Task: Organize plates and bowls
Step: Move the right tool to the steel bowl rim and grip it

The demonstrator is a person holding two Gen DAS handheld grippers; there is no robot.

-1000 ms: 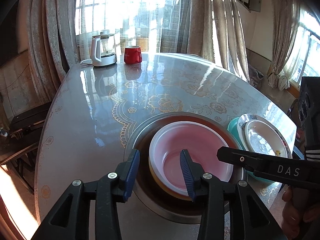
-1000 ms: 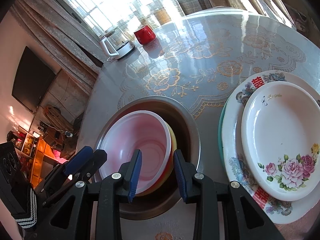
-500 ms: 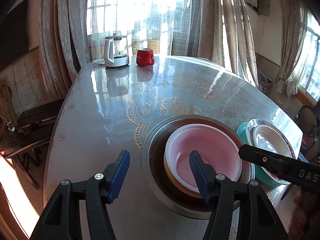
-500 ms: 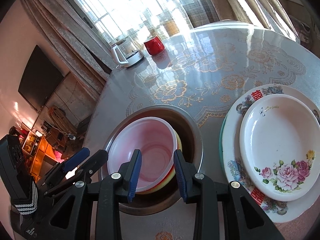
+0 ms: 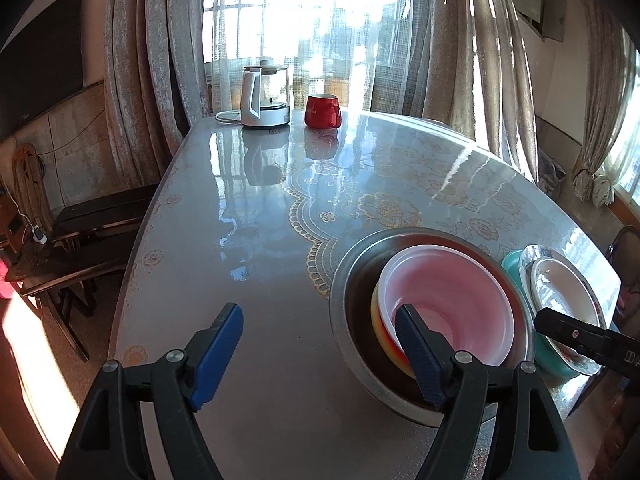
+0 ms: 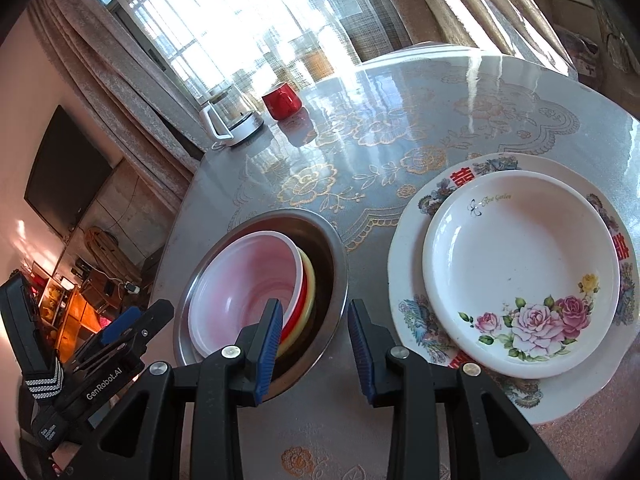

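Bowls sit nested near the front edge of the worktop (image 5: 248,248): a pink bowl (image 5: 452,304) rests inside a yellow bowl (image 6: 309,280), with a red rim showing between them, and all of these lie inside a wide metal basin (image 5: 352,280). Just beside the basin, toward the worktop's right front corner, a stack of plates stands apart from it: a white plate with roses (image 6: 520,272) lies on a larger patterned plate (image 6: 408,240), and in the left wrist view a teal dish (image 5: 514,270) shows underneath them.

The left gripper (image 5: 320,356) hovers over the bare worktop by the basin's left rim. Its fingers (image 5: 218,350) are wide and opening, with nothing pressed between them; the right-hand pad appears in front of the pink bowl's near wall, though whether it touches cannot be told.

The right gripper (image 6: 312,346) hovers at the front edge between the basin and the plate stack. Its fingers (image 6: 269,344) stand narrow, holding nothing, with only the basin's rim and worktop visible in the gap.

At the far edge by the window, a glass kettle (image 5: 266,98) and a red mug (image 5: 323,111) stand side by side, well apart from the bowls and plates.
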